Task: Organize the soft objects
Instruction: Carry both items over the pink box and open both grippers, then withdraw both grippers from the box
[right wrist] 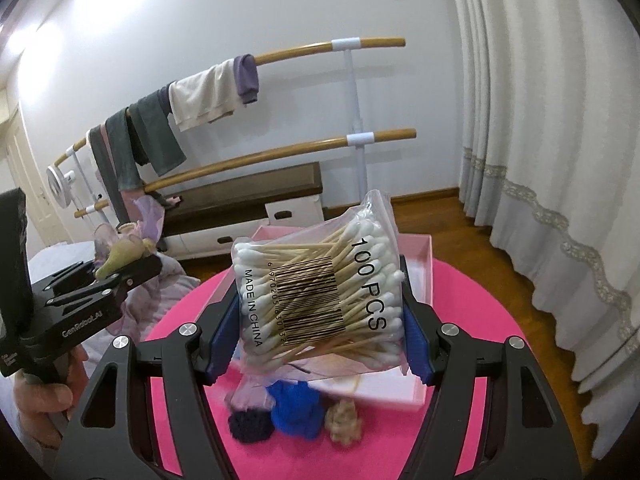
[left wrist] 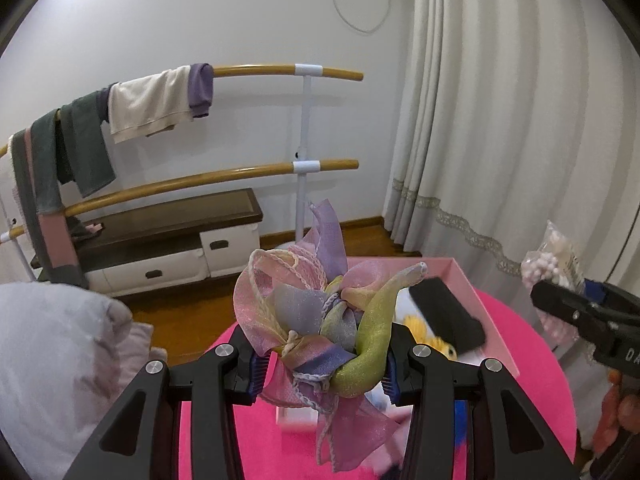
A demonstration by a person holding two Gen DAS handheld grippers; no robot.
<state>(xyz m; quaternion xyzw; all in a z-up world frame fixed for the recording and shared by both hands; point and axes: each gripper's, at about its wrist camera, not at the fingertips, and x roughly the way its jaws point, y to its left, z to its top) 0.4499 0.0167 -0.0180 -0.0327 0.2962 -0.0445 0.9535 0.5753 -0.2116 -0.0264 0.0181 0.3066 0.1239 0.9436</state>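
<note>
The left gripper [left wrist: 322,364] is pinching a bundle of soft ribbons [left wrist: 308,320]. The ribbons are pink, purple, and green, and they shine a little. The blue pads [left wrist: 256,372] press on the bundle from both sides. The bundle is held up in the air over the round pink worktop [left wrist: 248,432].

The right gripper [right wrist: 316,340] is pinching a clear bag of cotton swabs [right wrist: 316,296]. The bag says "100 PCS" and has a bar code on it. It is tilted, and it is also up in the air over the worktop.

A pink box [right wrist: 424,264] sits on the worktop, behind and under the bag. In the left view, a black block [left wrist: 448,316] and something yellow [left wrist: 432,340] lie in the box. In front of the box, on the worktop, lie a dark blue ball of yarn [right wrist: 250,426], a bright blue one [right wrist: 298,410], and a tan fluffy thing [right wrist: 346,420].

A hand [right wrist: 44,392] holds the handle of the left gripper.

Behind the worktop stands a rack with wooden bars [left wrist: 280,70]. Clothes [left wrist: 148,108] hang over the top bar. A white curtain [left wrist: 500,120] hangs on the right.
</note>
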